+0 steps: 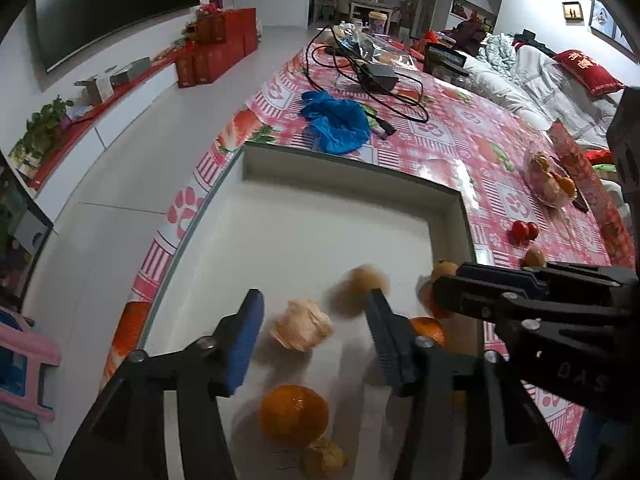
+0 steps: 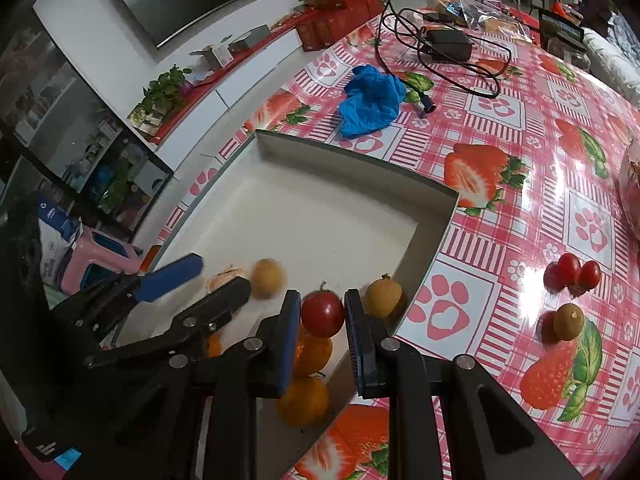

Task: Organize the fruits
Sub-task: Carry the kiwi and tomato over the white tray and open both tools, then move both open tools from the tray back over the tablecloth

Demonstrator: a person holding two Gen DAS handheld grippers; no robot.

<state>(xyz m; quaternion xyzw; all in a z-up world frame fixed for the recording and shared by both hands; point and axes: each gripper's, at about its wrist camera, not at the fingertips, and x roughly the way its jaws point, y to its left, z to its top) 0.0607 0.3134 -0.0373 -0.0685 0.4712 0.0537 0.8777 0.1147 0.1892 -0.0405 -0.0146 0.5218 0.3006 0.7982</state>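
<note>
A shallow white tray [image 1: 352, 184] [image 2: 360, 168] sits on the table's near-left corner. In it lie an orange [image 1: 294, 416], a peeled pale fruit [image 1: 302, 330], a blurred brown longan [image 1: 362, 286] [image 2: 267, 278], more oranges [image 2: 312, 354] and another longan [image 2: 382, 296]. My left gripper [image 1: 316, 338] [image 2: 218, 280] is open and empty above the tray. My right gripper [image 2: 322, 326] is shut on a red cherry tomato [image 2: 322, 314], held over the tray's right side. On the cloth lie cherry tomatoes [image 2: 572, 272] [image 1: 525, 231] and a longan [image 2: 568, 322] [image 1: 534, 258].
The table has a red strawberry-print cloth [image 2: 500, 128]. A blue crumpled bag [image 1: 336, 122] [image 2: 372, 100], a black adapter with cables [image 1: 378, 76] [image 2: 448, 46] and a clear bag of fruit [image 1: 550, 180] lie beyond the tray. The floor drops off to the left.
</note>
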